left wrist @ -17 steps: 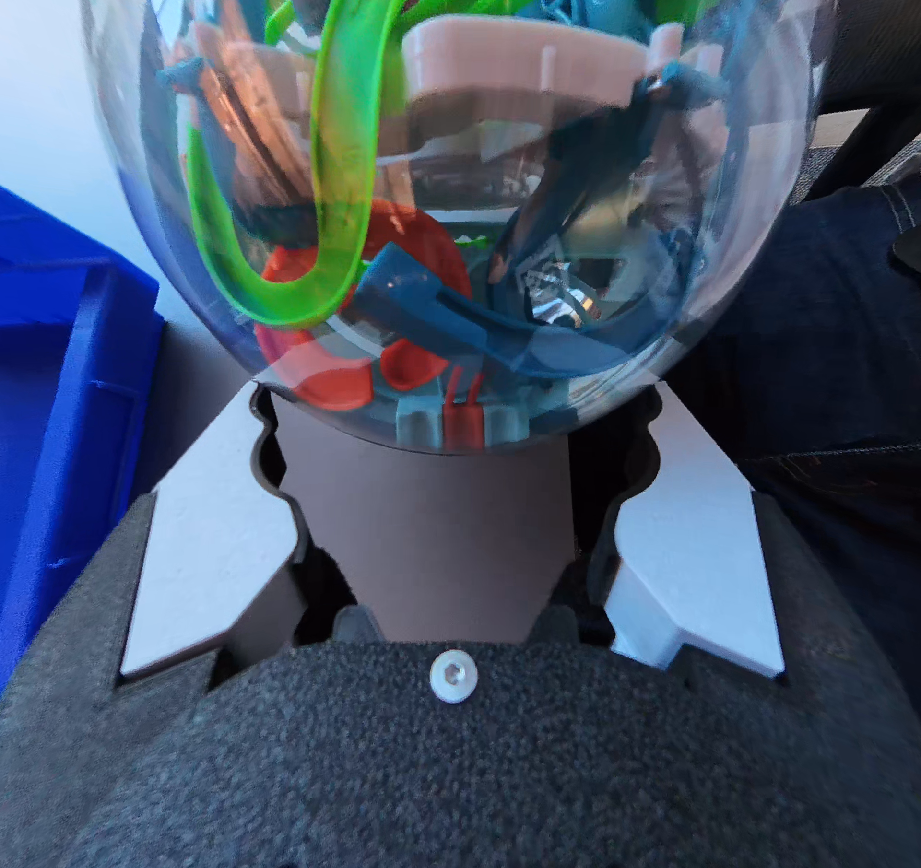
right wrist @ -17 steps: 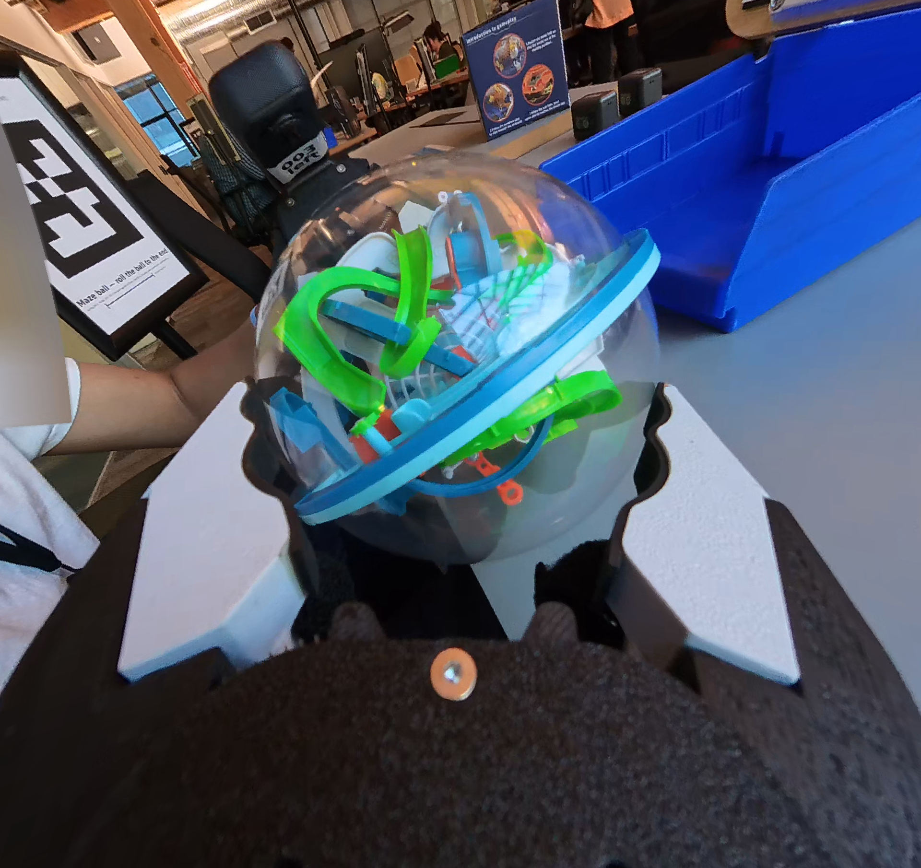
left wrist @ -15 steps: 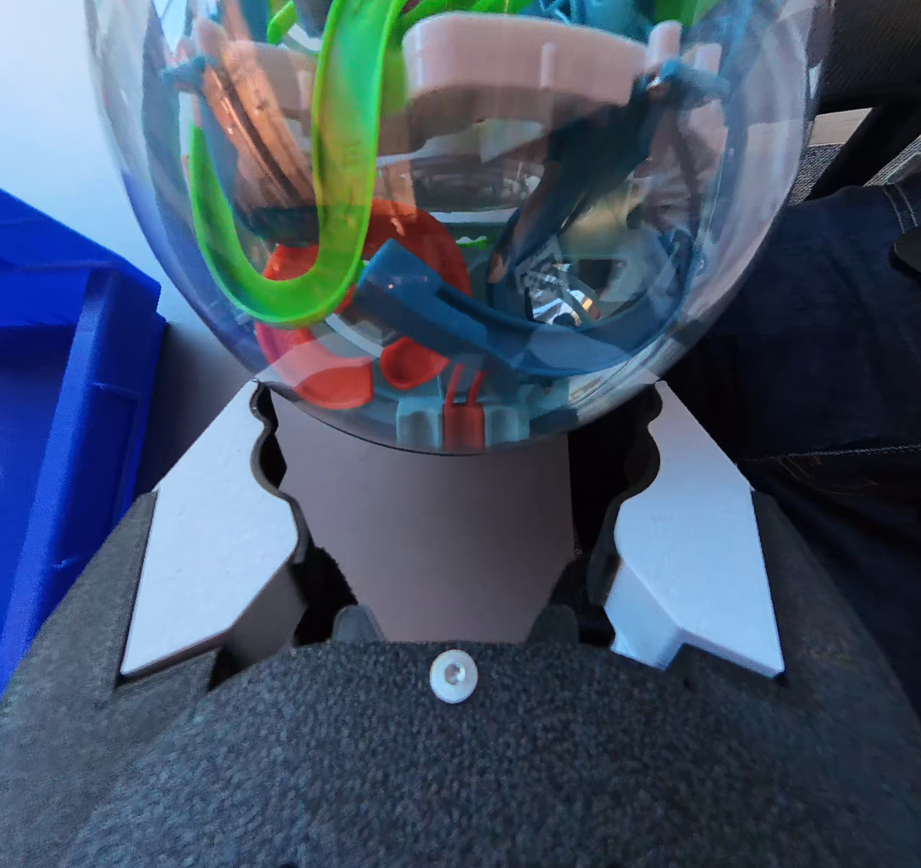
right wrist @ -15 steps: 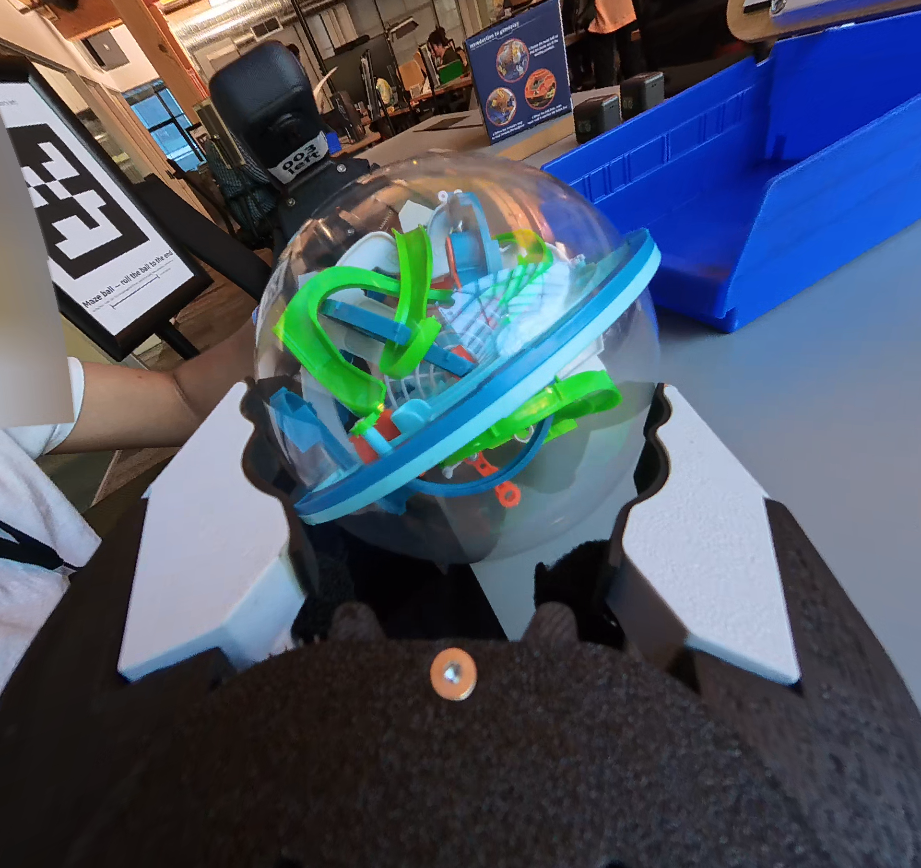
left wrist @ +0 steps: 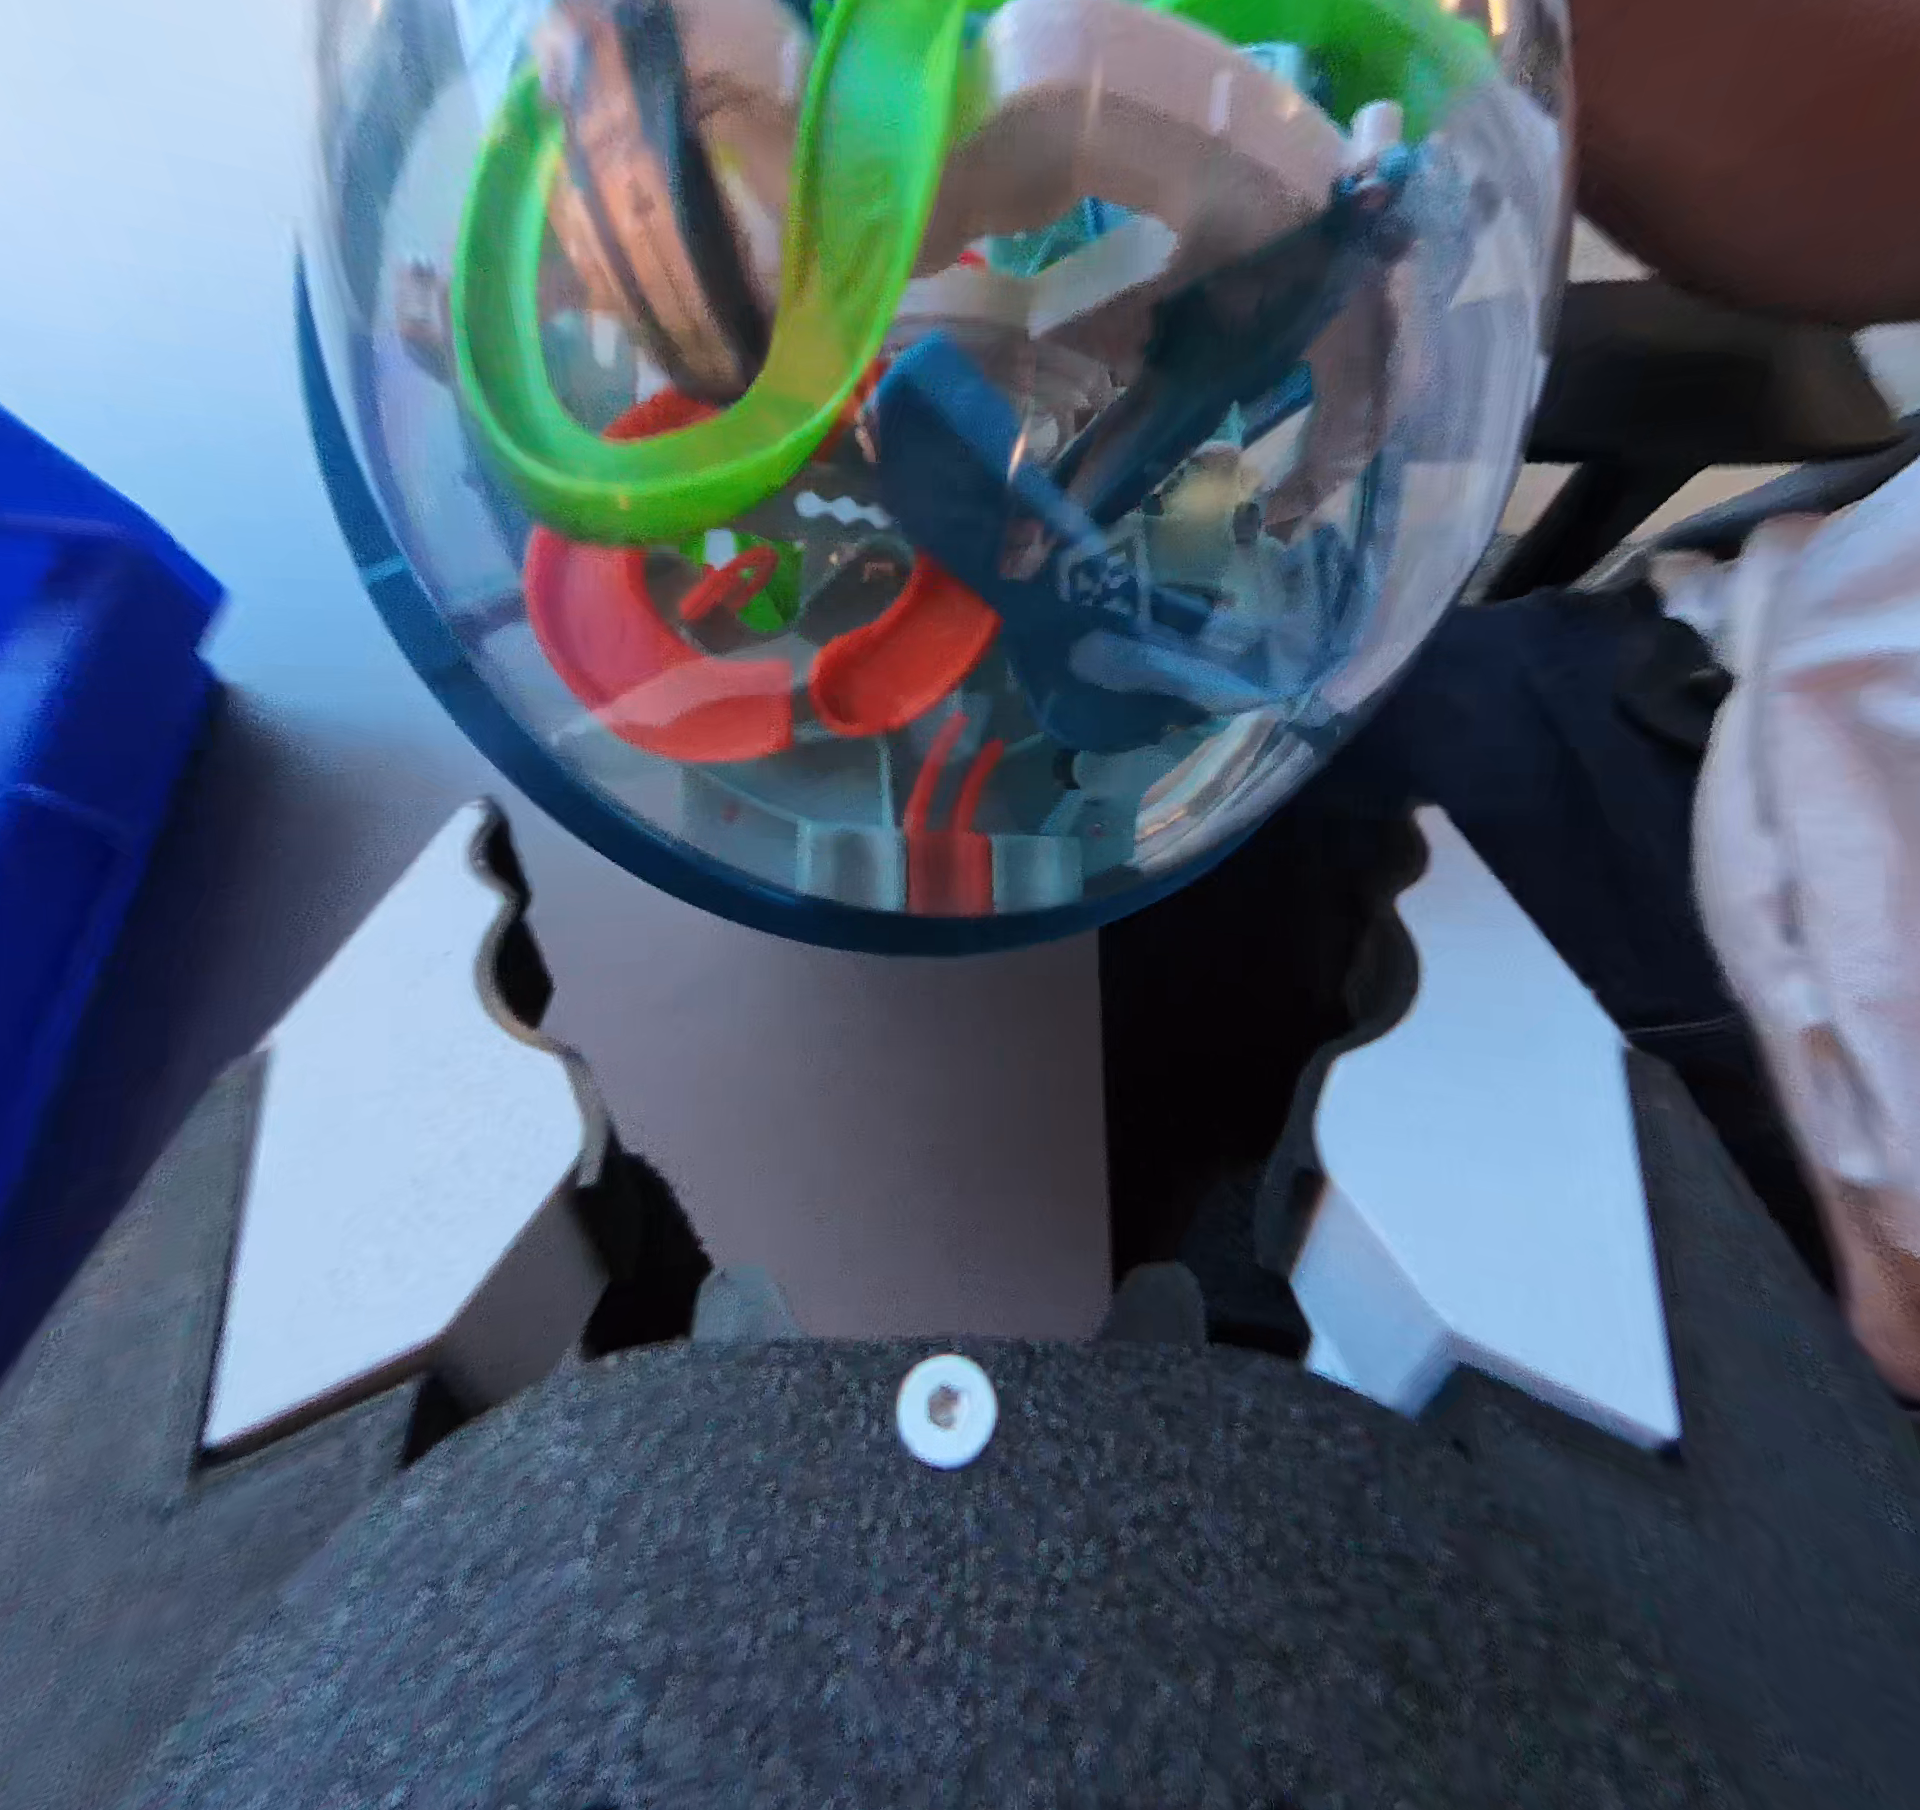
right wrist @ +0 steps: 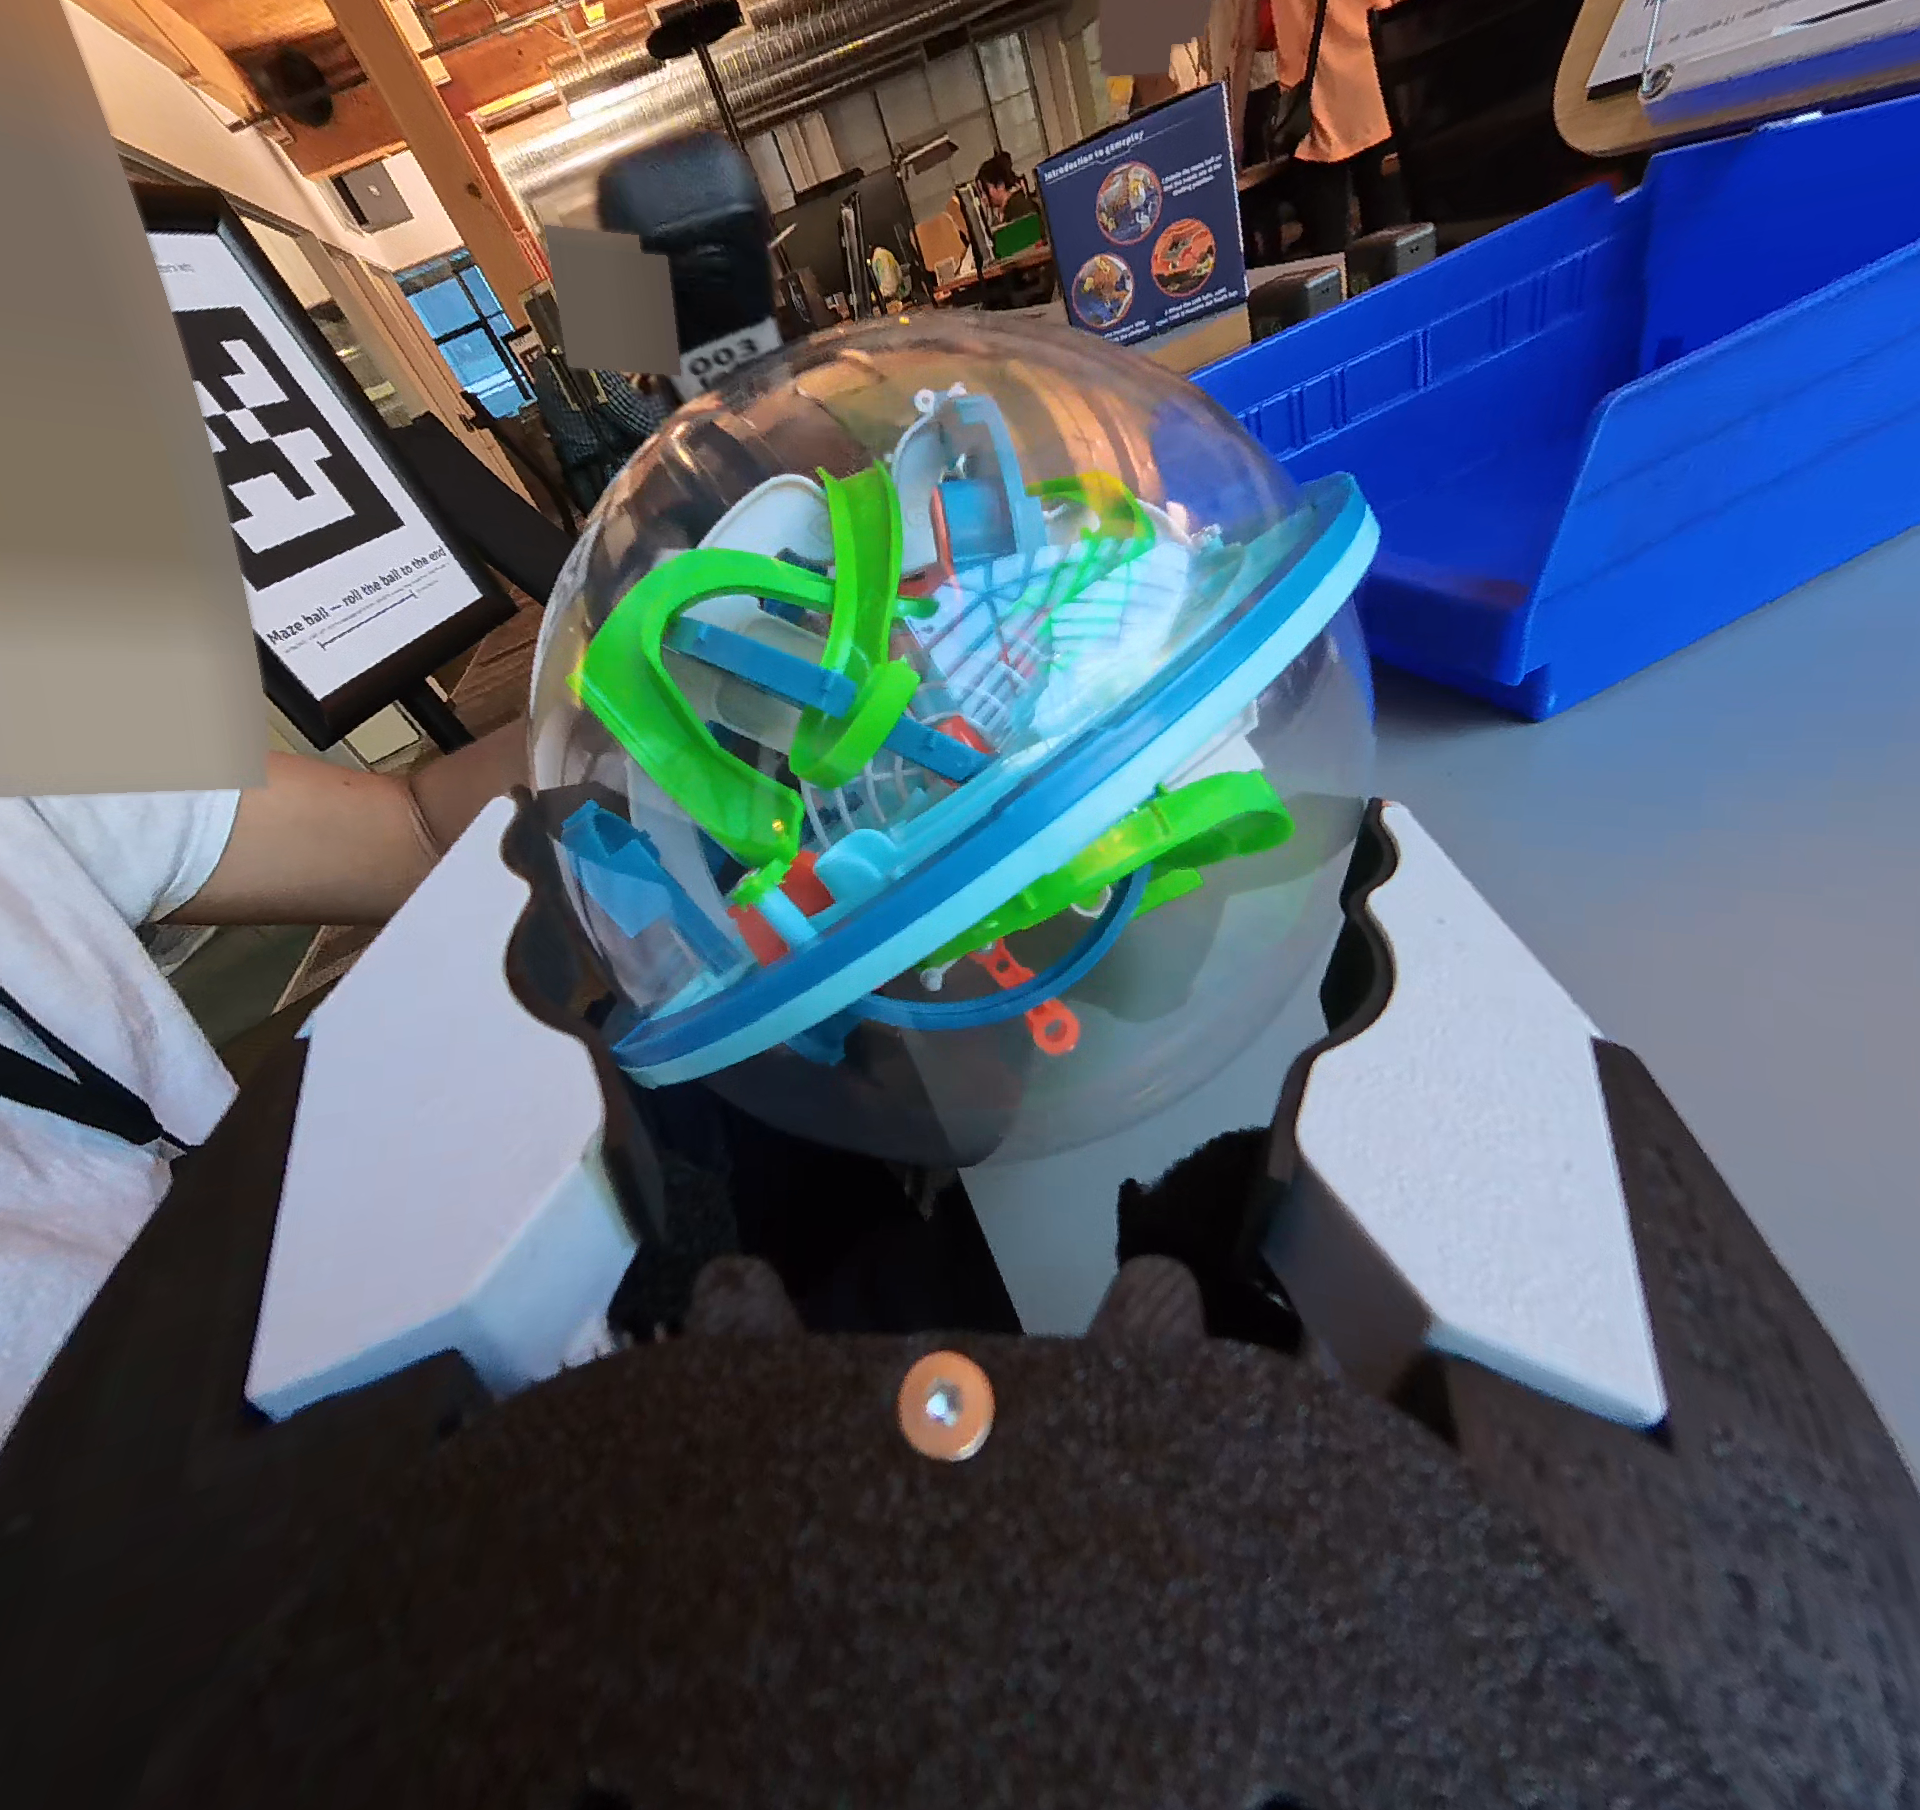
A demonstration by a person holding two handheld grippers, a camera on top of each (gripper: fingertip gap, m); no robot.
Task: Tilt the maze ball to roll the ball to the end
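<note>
The maze ball (right wrist: pixel 935 721) is a clear sphere with green, blue, red and white tracks and a blue-and-white rim that runs tilted, high on the right. My right gripper (right wrist: pixel 940 825) is shut on it, one white finger on each side, and holds it above the grey table (right wrist: pixel 1662 981). In the left wrist view the maze ball (left wrist: pixel 935 358) fills the top. My left gripper (left wrist: pixel 951 825) is open with its fingertips (left wrist: pixel 468 856) just short of the ball's lower rim. I cannot make out the small steel ball inside.
A blue bin (right wrist: pixel 1662 430) stands on the table at the right and also shows in the left wrist view (left wrist: pixel 83 825). A framed sign (right wrist: pixel 312 534) stands at the left. A person's arm (right wrist: pixel 312 856) and white shirt (left wrist: pixel 1818 825) are close by.
The maze ball has turned: its blue rim now shows along the bottom in the left wrist view, and the tracks have shifted. A person's arm and shirt have come into that view at the right.
</note>
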